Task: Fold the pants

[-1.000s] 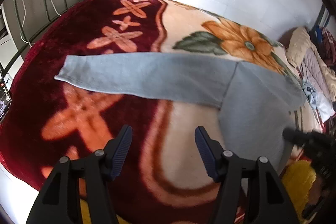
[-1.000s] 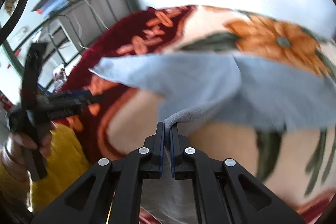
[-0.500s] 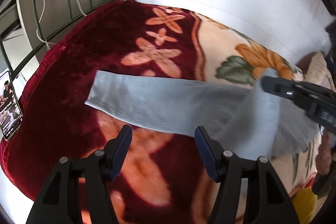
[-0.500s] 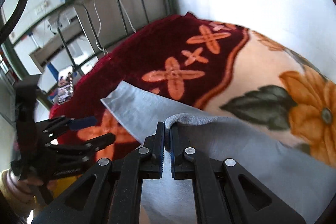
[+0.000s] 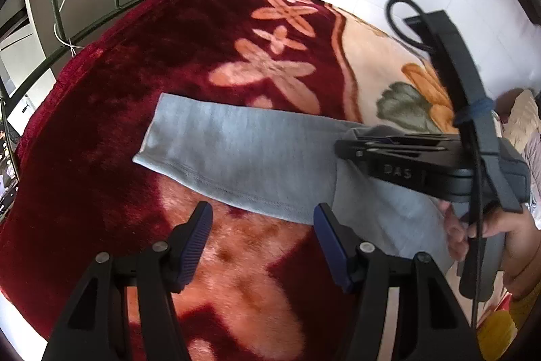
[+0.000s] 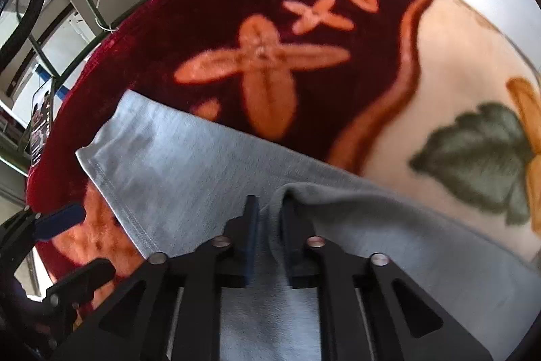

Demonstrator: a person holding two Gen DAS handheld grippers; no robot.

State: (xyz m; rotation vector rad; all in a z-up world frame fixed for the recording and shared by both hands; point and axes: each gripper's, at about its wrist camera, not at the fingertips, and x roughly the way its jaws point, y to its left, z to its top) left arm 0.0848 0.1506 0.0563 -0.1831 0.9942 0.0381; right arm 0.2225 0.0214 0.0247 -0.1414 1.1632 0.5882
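Light blue pants (image 5: 236, 158) lie on the bed's floral blanket (image 5: 135, 73), one leg flat across the red part so it serves as the base for the fold. Right gripper (image 6: 268, 212) jaws are opening with the folded-over edge between them, pads look off the cloth, likely releasing it on top. Left gripper (image 5: 262, 237) hangs apart and empty just short of the near hem, likely ready to grab it.

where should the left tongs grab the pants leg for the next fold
Probably the hem corner of the pants leg, at its free end. It lies flat on the blanket, so come from above, one finger sliding under the edge. The left tongs are open, empty and close by.
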